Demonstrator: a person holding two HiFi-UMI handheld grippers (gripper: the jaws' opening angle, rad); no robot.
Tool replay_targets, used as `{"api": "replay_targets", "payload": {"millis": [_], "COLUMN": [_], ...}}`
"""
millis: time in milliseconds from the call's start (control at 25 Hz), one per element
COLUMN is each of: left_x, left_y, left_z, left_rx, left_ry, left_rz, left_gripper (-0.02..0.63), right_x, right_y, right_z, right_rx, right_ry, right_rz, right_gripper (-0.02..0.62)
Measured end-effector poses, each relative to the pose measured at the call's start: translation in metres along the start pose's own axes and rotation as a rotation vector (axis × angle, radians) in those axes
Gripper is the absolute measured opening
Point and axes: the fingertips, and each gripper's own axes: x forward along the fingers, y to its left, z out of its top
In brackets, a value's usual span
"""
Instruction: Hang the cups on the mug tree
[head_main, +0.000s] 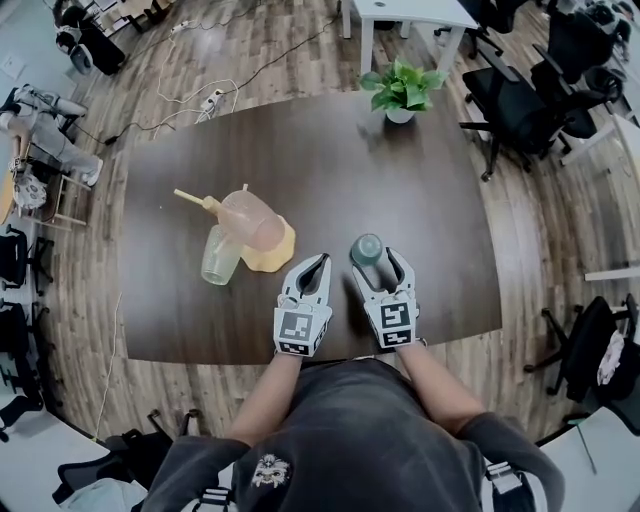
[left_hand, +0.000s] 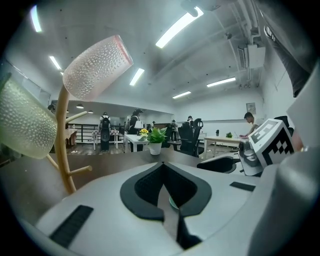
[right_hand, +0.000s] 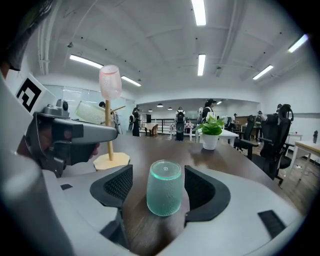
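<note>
The green cup (right_hand: 164, 187) is standing upside down on the table (head_main: 330, 160), between the jaws of my right gripper (head_main: 378, 262). They are gaping wide, not touching it. It is looking bumpy and light, maybe slippery, so I am planning a gentle squeeze round its middle. My left gripper (head_main: 320, 262) is sitting empty, jaws together. The mug tree (head_main: 262, 250) is waiting on the left, near the cup. The table edge is close to me, with open room ahead.

Dark grey sweatshirt (head_main: 350, 430), white emblem (head_main: 270, 470)
</note>
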Motion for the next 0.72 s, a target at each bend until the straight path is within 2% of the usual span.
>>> {"api": "replay_targets", "payload": {"millis": [360,720], "left_x": [0.014,0.024], "left_y": [0.006,0.011], "left_z": [-0.020,-0.033], "left_rx": [-0.012,-0.022], "left_ry": [0.048,0.073], "left_rz": [-0.021,-0.035], "left_gripper": [0.008,0.008], "right_x": [0.035,0.056], "right_y": [-0.013,-0.013], "right_z": [-0.032,-0.046], "right_rx": [0.015,0.013], "right_ry": [0.122,0.165], "right_rz": [0.018,0.043], "right_gripper": [0.347,0.347]}}
